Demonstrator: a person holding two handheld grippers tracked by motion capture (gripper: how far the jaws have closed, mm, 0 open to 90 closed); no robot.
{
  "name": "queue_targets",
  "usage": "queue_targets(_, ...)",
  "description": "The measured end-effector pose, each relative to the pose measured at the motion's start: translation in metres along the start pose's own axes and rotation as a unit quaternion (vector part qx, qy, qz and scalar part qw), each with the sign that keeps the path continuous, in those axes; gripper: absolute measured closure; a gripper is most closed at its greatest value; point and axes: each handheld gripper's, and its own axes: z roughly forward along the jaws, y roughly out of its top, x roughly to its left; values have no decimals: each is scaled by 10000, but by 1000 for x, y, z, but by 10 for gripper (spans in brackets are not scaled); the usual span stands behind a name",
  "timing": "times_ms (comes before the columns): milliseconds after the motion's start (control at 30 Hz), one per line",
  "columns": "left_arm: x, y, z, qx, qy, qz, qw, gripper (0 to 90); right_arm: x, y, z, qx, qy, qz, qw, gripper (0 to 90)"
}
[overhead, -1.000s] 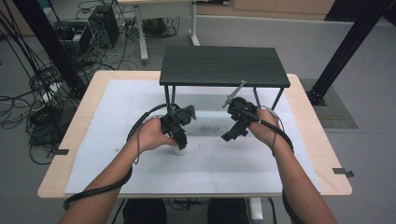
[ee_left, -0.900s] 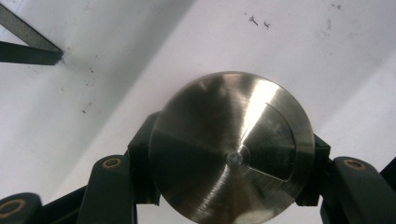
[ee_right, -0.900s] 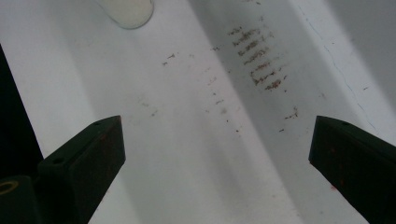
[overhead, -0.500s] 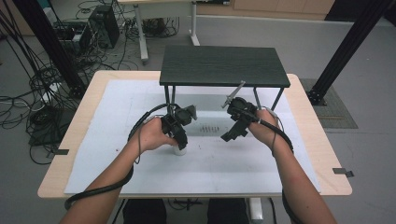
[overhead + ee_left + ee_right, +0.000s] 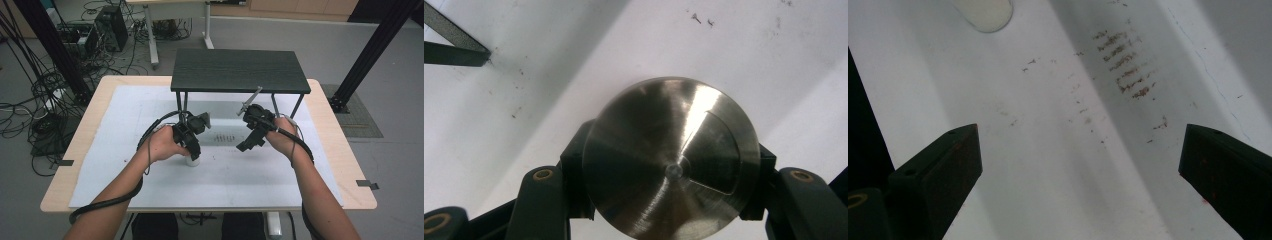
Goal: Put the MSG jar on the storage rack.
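Brushed steel forms the round lid (image 5: pixel 671 162) that the left gripper view shows face-on: a disc with a small centre pin and a wedge-shaped flap. The left gripper (image 5: pixel 669 200) has its jaws closed against the body just below this lid, one on each side. That view looks straight down the container's long axis, so the body itself is hidden beneath the lid.

The high view supplies what this close view lacks. There the container (image 5: pixel 192 160) appears as a short white cylinder standing upright on the white sheet (image 5: pixel 125 120) that covers the surface, left of centre and toward the person's side. Its long axis is vertical and the lid faces up. The left gripper (image 5: pixel 190 145) comes down on it from above, so the steel lid cannot be made out from this camera.

The right gripper (image 5: pixel 249 142) hovers above the sheet, well apart from the container, near a patch of dark marks (image 5: pixel 223 137). The right gripper view shows its jaws spread wide with nothing between them, the same marks (image 5: pixel 1125 70) on the sheet below, and the rounded white side of the container (image 5: pixel 983 12) at the top edge. A black shelf (image 5: pixel 240 70) on thin legs stands over the far part of the surface.
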Motion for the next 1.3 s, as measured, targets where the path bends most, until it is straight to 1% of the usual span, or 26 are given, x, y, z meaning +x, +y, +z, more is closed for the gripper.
queue_targets(633, 0, -3, 0, -45, 6, -16, 10000, 425, 1, 0, -1, 4, 0, -9, 10000, 36)
queue_targets(1300, -1, -2, 0, -10, 14, -6, 10000, 425, -1, -1, 2, 11, 27, 7, 10000, 36)
